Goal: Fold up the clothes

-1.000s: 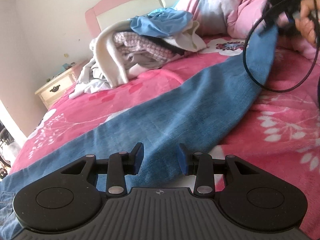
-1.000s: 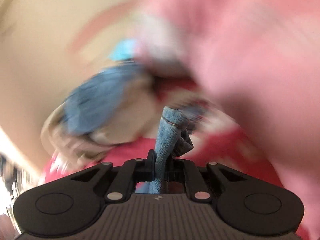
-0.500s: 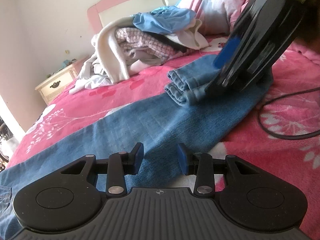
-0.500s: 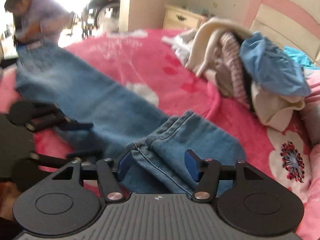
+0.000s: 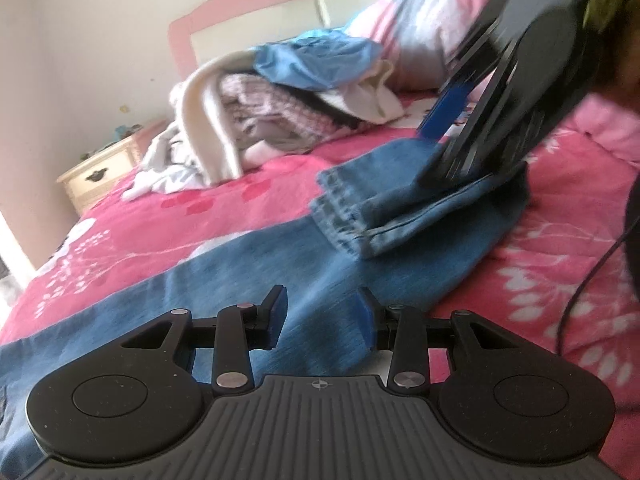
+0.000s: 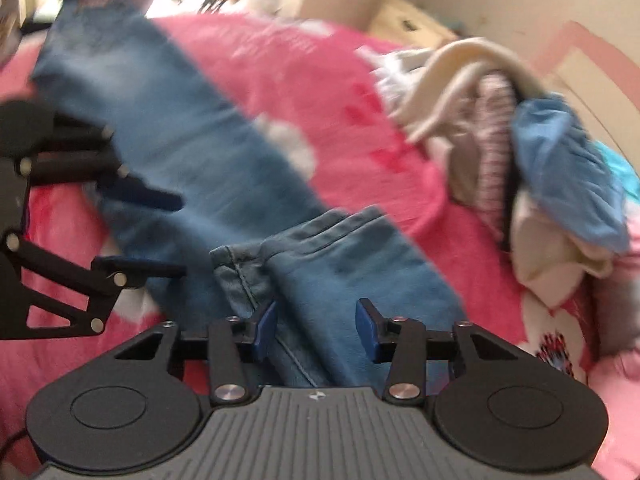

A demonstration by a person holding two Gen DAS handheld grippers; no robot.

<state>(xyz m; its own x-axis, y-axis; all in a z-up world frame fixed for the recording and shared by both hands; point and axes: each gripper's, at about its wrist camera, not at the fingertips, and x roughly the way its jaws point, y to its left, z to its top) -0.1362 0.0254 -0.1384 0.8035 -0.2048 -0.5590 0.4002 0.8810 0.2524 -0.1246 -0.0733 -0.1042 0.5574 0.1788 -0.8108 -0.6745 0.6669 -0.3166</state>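
Right wrist view: the right claw (image 6: pixel 316 326), jaws just narrowing yet apart, straddles the folded-over hem of the long blue denim jeans (image 6: pixel 344 256); left claw (image 5: pixel 322 316), also apart, hovers mid-leg.

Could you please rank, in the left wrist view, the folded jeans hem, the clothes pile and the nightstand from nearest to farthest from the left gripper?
From the left gripper:
1. Folded jeans hem, just ahead, slightly right, lying on the jeans leg.
2. Clothes pile, farther up the bed, ahead and left of centre.
3. Nightstand, beyond the bed's far left edge, against the wall.
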